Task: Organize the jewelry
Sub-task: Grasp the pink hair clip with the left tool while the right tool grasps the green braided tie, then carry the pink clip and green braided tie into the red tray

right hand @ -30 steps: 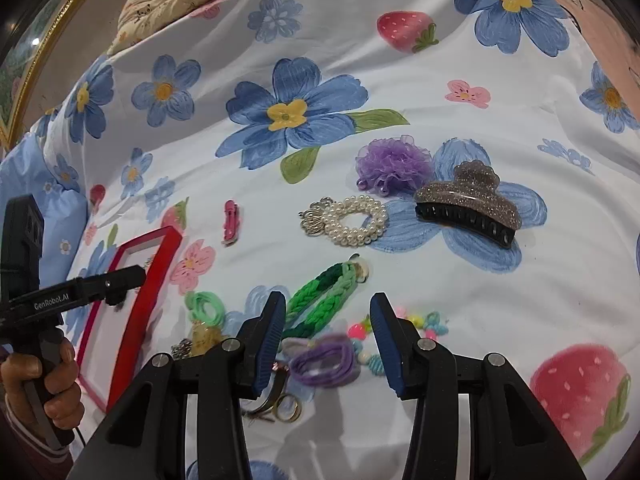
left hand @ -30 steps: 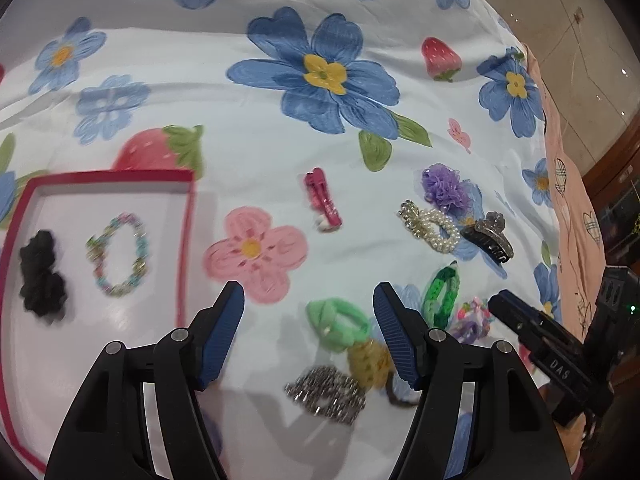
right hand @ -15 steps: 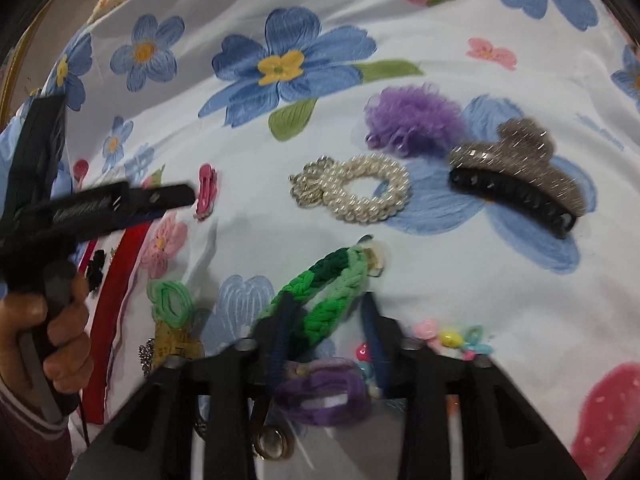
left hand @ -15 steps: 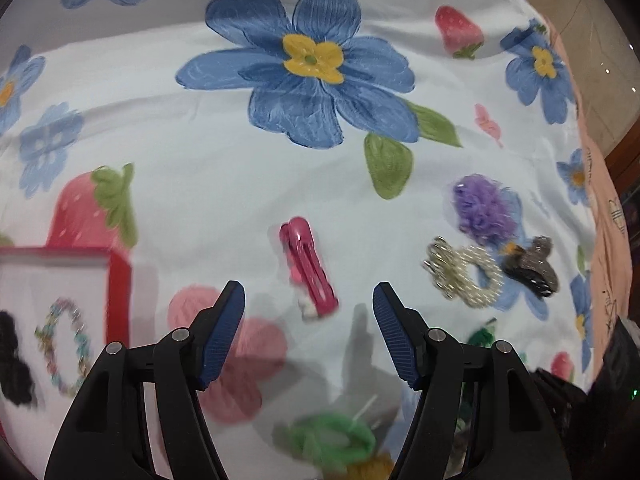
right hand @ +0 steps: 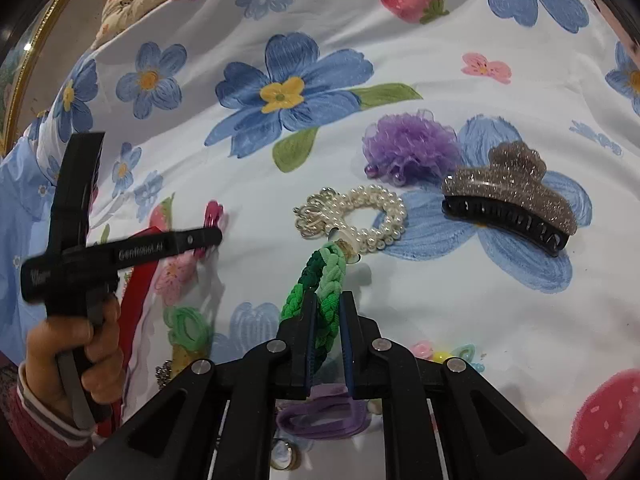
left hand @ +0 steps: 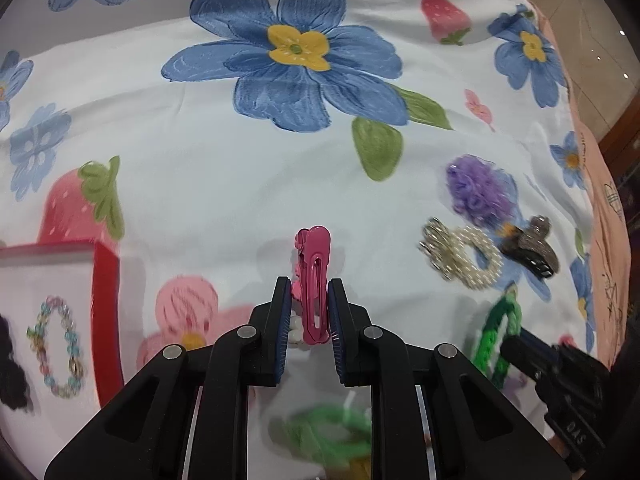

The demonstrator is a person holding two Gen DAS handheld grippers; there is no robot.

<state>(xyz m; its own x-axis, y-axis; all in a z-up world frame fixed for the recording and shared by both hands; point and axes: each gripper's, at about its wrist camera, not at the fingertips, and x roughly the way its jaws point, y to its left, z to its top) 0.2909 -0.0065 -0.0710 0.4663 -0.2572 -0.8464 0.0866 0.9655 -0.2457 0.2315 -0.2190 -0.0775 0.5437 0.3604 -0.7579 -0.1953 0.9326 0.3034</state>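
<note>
Around my claws I see a pearl ring (right hand: pixel 362 216), purple pompom (right hand: pixel 412 148) and glitter claw clip (right hand: pixel 508 196) on the floral sheet (left hand: pixel 224 168); my left gripper (left hand: pixel 308 312) is closing, pads pressing the pink hair clip (left hand: pixel 316 280); my right gripper (right hand: pixel 325 340) is closing on the green braided band (right hand: pixel 316 292)

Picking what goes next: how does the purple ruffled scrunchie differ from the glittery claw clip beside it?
The purple scrunchie is soft, frilly fabric in a round puff; the claw clip is hard, long and glittery, with dark teeth. The scrunchie lies left of the clip. Both rest on the floral cloth, ungripped.
</note>
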